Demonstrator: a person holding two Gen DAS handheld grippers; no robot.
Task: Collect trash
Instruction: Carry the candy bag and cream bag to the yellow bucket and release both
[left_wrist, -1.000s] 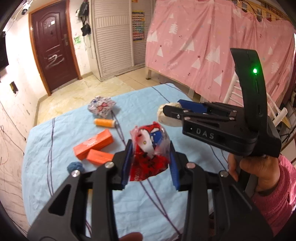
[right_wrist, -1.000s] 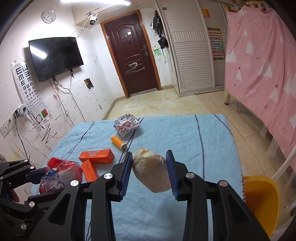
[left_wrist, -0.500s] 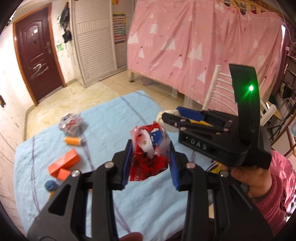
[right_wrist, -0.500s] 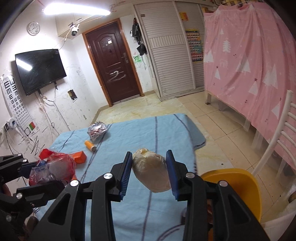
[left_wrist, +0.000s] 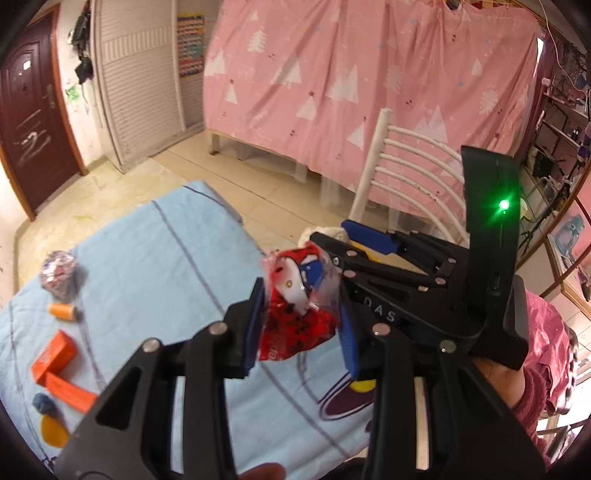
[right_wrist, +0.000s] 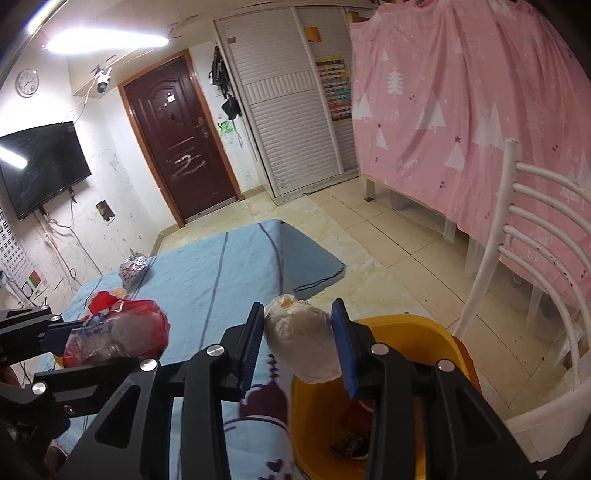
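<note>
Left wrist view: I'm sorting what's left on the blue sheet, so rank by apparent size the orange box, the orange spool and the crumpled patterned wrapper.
1. orange box, clearly the largest.
2. crumpled patterned wrapper.
3. orange spool, the smallest.
The wrapper lies farthest from the camera, so its true size may be nearer the box's than it looks.

My left gripper (left_wrist: 303, 314) pinches a red wrapper (left_wrist: 299, 321) above the blue cloth (left_wrist: 166, 258), right gripper (left_wrist: 369, 236) just beyond.
</note>
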